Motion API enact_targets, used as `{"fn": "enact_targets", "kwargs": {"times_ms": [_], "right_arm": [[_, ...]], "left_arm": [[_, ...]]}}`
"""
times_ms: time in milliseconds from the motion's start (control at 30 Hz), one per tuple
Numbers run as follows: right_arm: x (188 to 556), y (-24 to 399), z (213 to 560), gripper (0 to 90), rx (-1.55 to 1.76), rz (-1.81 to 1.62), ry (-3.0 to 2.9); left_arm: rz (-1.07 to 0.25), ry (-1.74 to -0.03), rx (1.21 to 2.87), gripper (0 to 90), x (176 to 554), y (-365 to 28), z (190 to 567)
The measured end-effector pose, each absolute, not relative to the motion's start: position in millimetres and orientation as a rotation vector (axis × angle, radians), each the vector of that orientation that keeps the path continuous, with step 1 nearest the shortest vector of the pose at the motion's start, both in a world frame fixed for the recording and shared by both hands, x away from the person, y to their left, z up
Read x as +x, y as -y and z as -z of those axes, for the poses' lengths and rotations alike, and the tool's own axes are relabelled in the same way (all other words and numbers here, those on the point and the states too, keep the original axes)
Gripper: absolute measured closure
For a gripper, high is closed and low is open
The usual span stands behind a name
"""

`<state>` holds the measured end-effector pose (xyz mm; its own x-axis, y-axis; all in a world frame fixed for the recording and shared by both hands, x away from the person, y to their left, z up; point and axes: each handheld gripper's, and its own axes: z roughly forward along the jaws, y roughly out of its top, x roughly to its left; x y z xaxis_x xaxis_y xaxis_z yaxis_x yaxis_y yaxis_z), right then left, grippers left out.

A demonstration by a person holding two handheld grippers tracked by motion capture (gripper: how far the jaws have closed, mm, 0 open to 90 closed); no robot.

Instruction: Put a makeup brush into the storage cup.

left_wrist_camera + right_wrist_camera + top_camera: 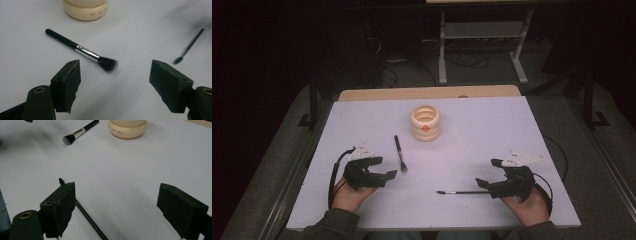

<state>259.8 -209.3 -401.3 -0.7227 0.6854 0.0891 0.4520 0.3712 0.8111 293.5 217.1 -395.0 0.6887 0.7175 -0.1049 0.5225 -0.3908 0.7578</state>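
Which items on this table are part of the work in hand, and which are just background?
In play:
big brush, lying ahead of the open left gripper
thin brush, lying beside the open right gripper
cream holder, upright at mid-table

Just about:
table
metal stand on the floor behind
cables on the floor

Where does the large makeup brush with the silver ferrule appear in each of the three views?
High view: large makeup brush left of centre, bristles toward the left gripper.
Left gripper view: brush centre, bristles lower right.
Right gripper view: brush top left.
Shared landmark: cream ringed holder just beyond it.
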Motion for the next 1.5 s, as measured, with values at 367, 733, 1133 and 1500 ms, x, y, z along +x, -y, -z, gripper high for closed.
{"fn": "enact_targets", "kwargs": {"times_ms": [367,733,1133,1500], "right_arm": [[261.0,213.0,401.2,14.6,0.999,-1.278,-2.376],[262.6,217.0,401.9,14.7,1.009,-1.298,-2.379],[265.1,217.8,403.3,14.7,1.001,-1.307,-2.384],[265.3,218.4,402.7,14.7,1.005,-1.313,-2.385]], "left_arm": [[-0.3,-1.048,2.134,24.6,328.3,-196.7,385.4],[-0.229,-1.091,2.143,27.4,354.1,-183.0,386.2],[-0.238,-1.137,2.158,35.4,370.8,-181.1,397.0],[-0.227,-1.194,2.19,41.3,381.4,-176.5,406.9]]}}
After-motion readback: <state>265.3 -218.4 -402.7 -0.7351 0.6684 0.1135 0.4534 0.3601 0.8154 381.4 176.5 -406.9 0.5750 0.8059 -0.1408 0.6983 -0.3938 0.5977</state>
